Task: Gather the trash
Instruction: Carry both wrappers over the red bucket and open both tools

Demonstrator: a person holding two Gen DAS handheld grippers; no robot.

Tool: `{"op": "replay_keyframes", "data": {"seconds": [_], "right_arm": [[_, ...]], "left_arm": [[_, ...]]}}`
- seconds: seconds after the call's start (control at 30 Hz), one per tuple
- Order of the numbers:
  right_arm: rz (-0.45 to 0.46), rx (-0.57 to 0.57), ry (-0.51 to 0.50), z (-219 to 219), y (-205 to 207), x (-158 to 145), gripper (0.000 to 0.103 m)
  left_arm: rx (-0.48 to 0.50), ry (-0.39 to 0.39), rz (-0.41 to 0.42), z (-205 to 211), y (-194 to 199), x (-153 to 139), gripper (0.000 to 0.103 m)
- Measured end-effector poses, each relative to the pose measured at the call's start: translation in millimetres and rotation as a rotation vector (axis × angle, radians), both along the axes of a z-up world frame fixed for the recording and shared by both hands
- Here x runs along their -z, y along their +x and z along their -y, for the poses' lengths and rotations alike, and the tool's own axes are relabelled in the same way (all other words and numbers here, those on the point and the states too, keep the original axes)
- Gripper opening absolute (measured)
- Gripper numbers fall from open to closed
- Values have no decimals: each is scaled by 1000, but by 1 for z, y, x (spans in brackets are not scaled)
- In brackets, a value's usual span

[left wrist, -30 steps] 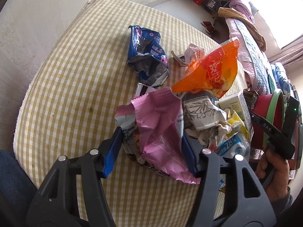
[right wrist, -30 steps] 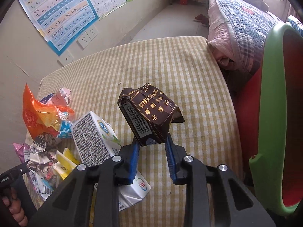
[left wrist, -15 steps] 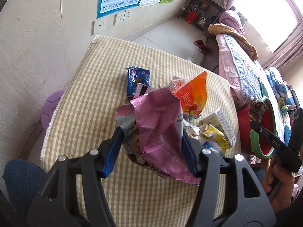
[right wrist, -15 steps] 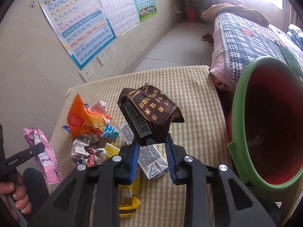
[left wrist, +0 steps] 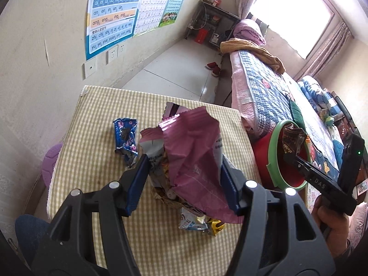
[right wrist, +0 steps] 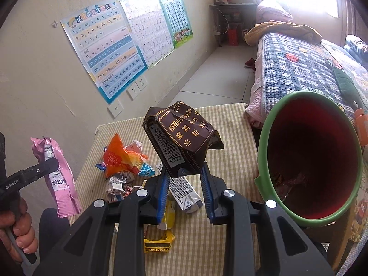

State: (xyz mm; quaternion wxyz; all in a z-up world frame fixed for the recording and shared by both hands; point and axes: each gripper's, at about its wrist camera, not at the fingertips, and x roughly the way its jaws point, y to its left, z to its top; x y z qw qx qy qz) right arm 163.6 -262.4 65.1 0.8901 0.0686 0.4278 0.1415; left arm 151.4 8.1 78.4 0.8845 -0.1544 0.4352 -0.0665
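Note:
My left gripper [left wrist: 184, 179] is shut on a crumpled pink wrapper [left wrist: 195, 158] bunched with grey foil, held high above the checked table [left wrist: 96, 119]. My right gripper [right wrist: 184, 177] is shut on a dark brown wrapper [right wrist: 181, 138] with gold lettering, lifted beside the mouth of the red bin with a green rim [right wrist: 312, 158]. In the left wrist view that brown wrapper [left wrist: 292, 140] hangs in front of the bin [left wrist: 273, 161]. The right wrist view shows the pink wrapper [right wrist: 57, 174] at far left, clamped by the left gripper.
On the table lie a blue wrapper [left wrist: 125, 135], an orange bag [right wrist: 117, 158], a white carton [right wrist: 186, 191], a yellow wrapper [right wrist: 158, 243] and crumpled papers [right wrist: 119, 184]. A bed [right wrist: 306, 62] stands to the right; a wall with posters [right wrist: 108, 48] is behind.
Both grippers have risen from the table with their wrappers still clamped. The right one has swung toward the bin, whose mouth now faces its camera. The trash pile has dropped away below.

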Motion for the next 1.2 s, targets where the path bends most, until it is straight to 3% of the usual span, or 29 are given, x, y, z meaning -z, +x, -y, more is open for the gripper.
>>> {"op": "replay_keyframes", "data": {"seconds": [0.33,0.6,1.2], "right_arm": [[53,73,35,50,-1,-14,26],[63,148,42,101,-6,-15,26],[52,312,74,209,-8,0,26]], "left_arm": [[115,26,32,55,21,-19,58],[233,20,64,122,44,-31,58],[517,41,76,280,84,-24,58]]}}
